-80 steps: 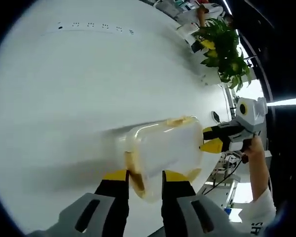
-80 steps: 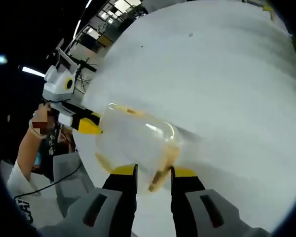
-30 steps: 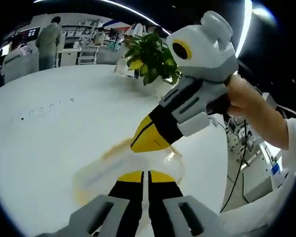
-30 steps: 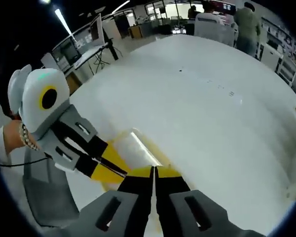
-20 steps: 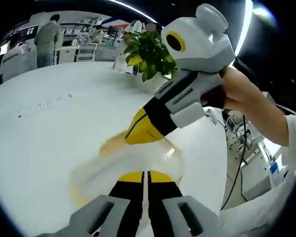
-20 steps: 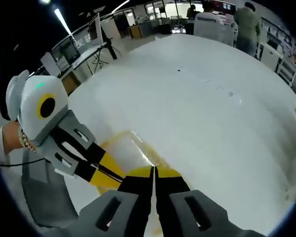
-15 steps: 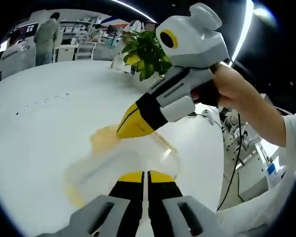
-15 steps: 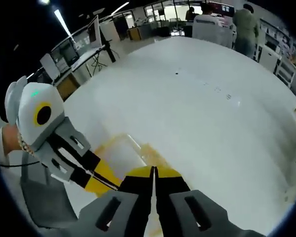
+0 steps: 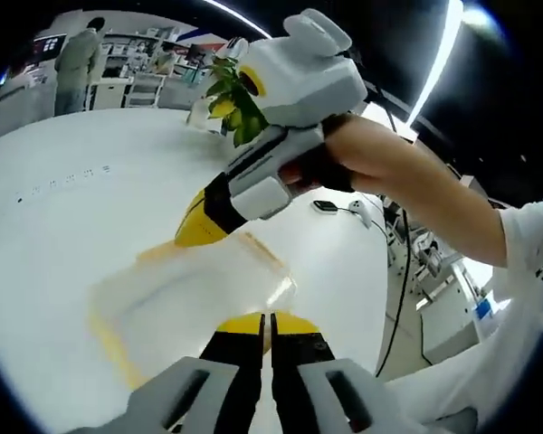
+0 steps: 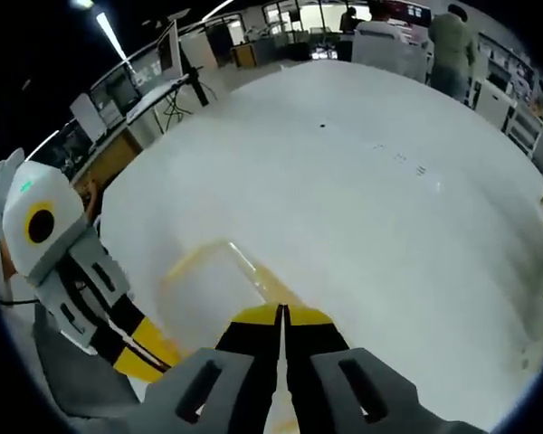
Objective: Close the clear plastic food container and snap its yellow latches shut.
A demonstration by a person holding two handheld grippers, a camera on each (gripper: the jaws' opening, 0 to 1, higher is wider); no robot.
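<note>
The clear plastic container (image 9: 185, 294) lies on the white table (image 9: 45, 208) with its lid on and yellow latches along its edges. My left gripper (image 9: 265, 324) is shut, its yellow tips over the container's near side. My right gripper (image 9: 195, 232), held by a hand, comes in from the upper right, shut, with its tip at the container's far edge. In the right gripper view the container (image 10: 204, 285) sits just ahead of my shut right gripper (image 10: 282, 315). My left gripper (image 10: 141, 357) hangs at the lower left beside the container, apart from it.
A potted plant (image 9: 228, 98) stands at the table's far edge. A small dark device with a cable (image 9: 326, 206) lies to the right. People stand at desks beyond the table (image 10: 451, 41). The table's edge drops off to the right in the left gripper view.
In the right gripper view my left gripper has drawn back toward the lower left, off the container. In the left gripper view my right gripper's tip has slid left to the container's far edge.
</note>
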